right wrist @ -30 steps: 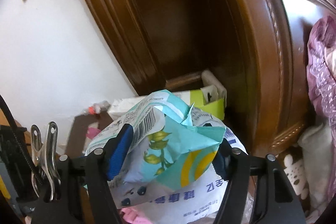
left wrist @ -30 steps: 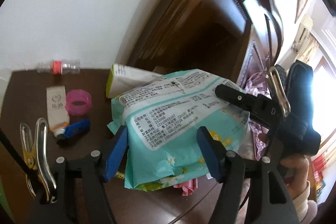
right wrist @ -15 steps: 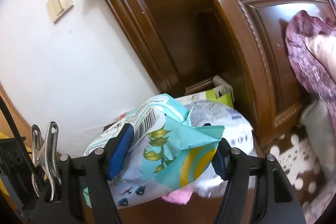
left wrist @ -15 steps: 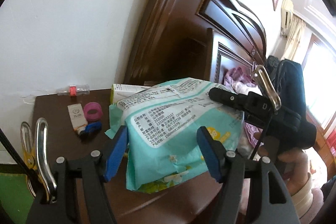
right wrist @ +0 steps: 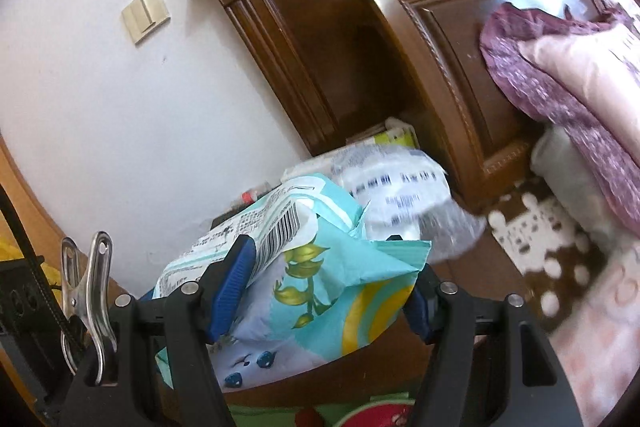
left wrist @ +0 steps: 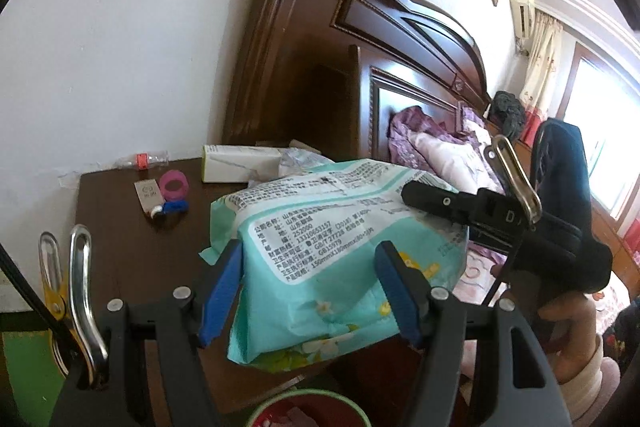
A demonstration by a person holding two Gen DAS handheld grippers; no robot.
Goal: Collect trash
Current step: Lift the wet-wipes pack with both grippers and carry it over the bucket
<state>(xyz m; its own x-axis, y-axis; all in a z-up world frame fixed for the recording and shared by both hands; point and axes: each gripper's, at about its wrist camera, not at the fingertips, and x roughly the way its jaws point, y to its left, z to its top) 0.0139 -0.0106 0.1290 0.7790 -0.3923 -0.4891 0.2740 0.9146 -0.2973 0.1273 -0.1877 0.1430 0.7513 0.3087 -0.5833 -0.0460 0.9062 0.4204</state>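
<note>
A large teal and white plastic package (left wrist: 320, 251) hangs in the air over the front edge of the dark wooden nightstand (left wrist: 116, 227). My left gripper (left wrist: 310, 283) is shut on its near end. My right gripper (right wrist: 320, 287) is shut on its other end (right wrist: 328, 291); it shows in the left wrist view (left wrist: 440, 203) at the right. A second white crinkled wrapper (right wrist: 396, 187) sits behind the package. A red-rimmed bin (left wrist: 304, 411) lies below the package at the bottom edge.
On the nightstand lie a pink ring (left wrist: 174, 183), a small white tube (left wrist: 148, 195), a blue cap (left wrist: 174, 207), a clear bottle (left wrist: 140, 159) and a white and green box (left wrist: 240, 167). The carved headboard (left wrist: 360, 47) and bed with purple bedding (left wrist: 432, 143) stand at right.
Both grippers have lifted the package up and back from the nightstand top. The view has widened, and the red-rimmed bin has come into sight below.
</note>
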